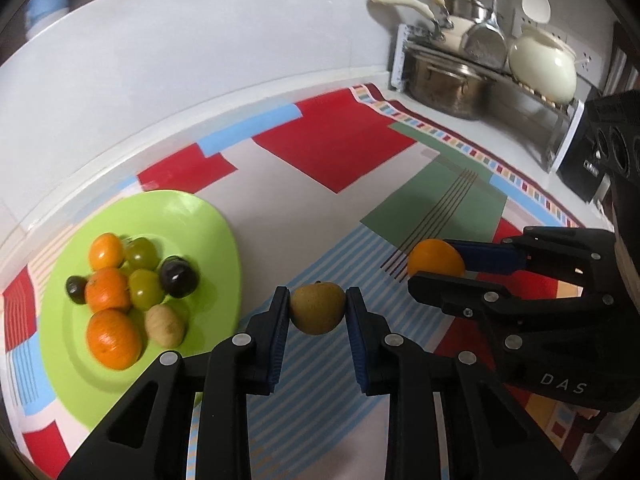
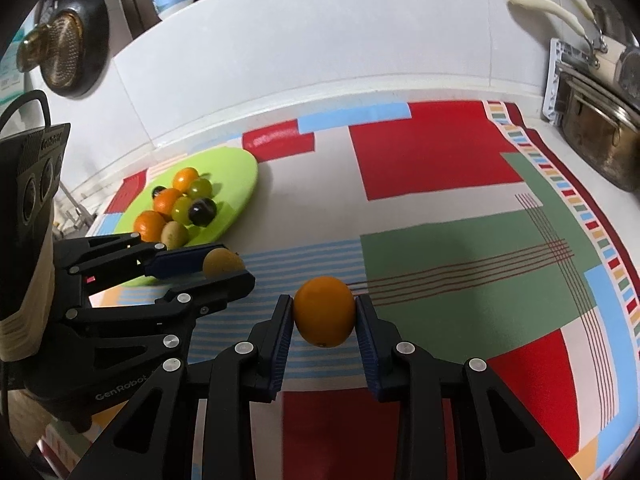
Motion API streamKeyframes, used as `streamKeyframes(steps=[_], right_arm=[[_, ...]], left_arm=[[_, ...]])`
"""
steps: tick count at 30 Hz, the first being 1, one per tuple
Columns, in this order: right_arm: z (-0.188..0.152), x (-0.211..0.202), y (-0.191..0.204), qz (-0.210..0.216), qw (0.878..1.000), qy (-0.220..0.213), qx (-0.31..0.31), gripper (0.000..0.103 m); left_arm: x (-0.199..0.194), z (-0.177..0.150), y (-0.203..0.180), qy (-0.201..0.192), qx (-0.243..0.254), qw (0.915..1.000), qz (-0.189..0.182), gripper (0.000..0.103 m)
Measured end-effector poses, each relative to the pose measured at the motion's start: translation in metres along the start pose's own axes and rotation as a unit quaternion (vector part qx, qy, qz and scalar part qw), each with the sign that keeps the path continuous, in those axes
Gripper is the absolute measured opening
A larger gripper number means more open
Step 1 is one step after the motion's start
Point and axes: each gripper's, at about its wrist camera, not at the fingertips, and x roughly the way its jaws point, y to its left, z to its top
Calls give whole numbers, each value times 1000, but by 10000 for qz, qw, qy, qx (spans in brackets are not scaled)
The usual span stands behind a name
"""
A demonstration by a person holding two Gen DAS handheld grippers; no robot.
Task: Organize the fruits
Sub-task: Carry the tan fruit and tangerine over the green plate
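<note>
The kiwi (image 1: pixel 317 309) sits pinched between the pads of the left tongs (image 1: pixel 318 312), just right of the green plate (image 1: pixel 192 216) piled with fruit. The orange (image 2: pixel 324 311) is clamped in the right tongs (image 2: pixel 325 314), to the kiwi's right, above the patterned cloth (image 2: pixel 440 168) on the counter. The tongs read "DAS" and "GenRobot".

A home kitchen; pots (image 1: pixel 452 84) on a rack (image 1: pixel 560 120), hanging ladle (image 1: pixel 486 36), tiled wall (image 1: pixel 200 60).
</note>
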Motion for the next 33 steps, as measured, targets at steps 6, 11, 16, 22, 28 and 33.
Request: streamKeyframes(steps=[6,11,16,22,28,33], right_arm=[[4,-17,15,89,9998,-179,-95,32],[7,-30,31,181,9992,-309,-189,32],[12,-39,46,271,9982,-420,-320,33],[18,-49,64,348,9967,-546,-485,33],[25,-56,77,411,9951,-683,-577,32],[32,-60,87,446,9938,-793,-632,32]], left_arm=[[-26,-4,7,-113,-255,9996,107,28],[-47,-10,13,-234,-396,9985,286,28],[-68,-16,21,-367,-555,9965,505,28],[-97,-22,31,-597,-740,9930,704,28],[-121,-25,38,-808,-818,9884,996,28],[-133,-26,47,-907,-936,9847,1159,28]])
